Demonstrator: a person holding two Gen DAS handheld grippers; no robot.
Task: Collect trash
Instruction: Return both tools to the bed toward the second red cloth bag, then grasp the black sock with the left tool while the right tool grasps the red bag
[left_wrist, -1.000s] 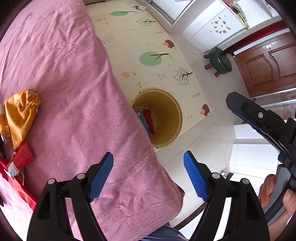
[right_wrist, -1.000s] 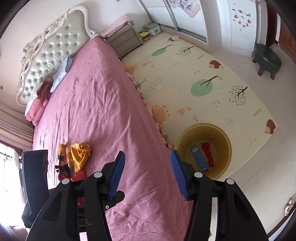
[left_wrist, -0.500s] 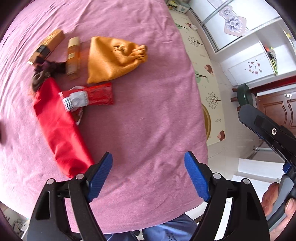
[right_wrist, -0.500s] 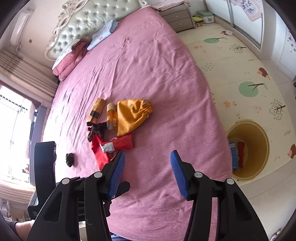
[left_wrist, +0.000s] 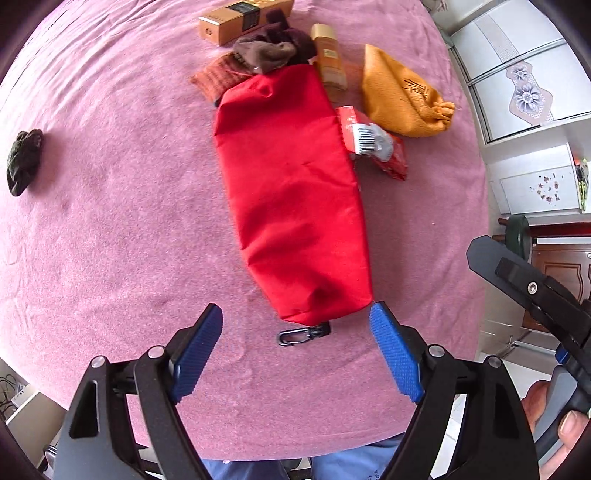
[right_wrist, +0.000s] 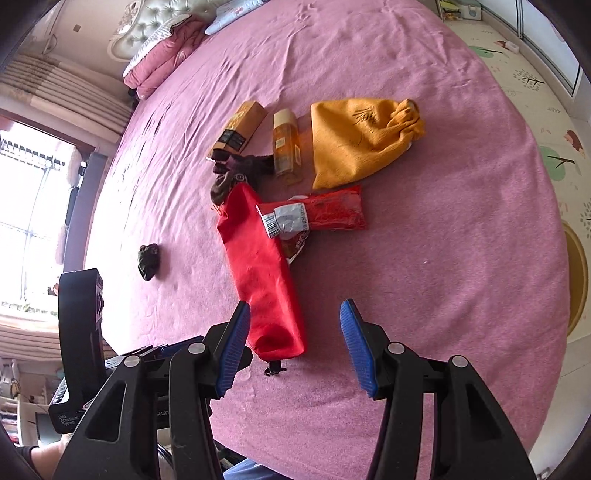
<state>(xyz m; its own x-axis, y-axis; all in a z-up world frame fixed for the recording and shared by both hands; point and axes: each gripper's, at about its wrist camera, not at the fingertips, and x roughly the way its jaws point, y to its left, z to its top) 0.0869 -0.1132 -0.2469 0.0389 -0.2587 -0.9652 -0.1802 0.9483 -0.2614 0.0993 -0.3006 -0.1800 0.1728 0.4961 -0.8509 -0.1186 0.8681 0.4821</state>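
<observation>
Both grippers have swung away from the yellow bin onto the pink bedspread (left_wrist: 110, 229). Left gripper (left_wrist: 295, 347) hangs wide, jaws just opening, empty, at the near end of the long red fabric pouch (left_wrist: 291, 192). Right gripper (right_wrist: 291, 339) sits half-open, empty. Reaching step, I'd say; next, pinch the crumpled red wrapper (right_wrist: 317, 214), right of the pouch.

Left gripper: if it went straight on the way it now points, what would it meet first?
Probably the near end of the red pouch, or the black clip beside it; the left gripper stands open and empty above them. Depth is unclear.
</observation>
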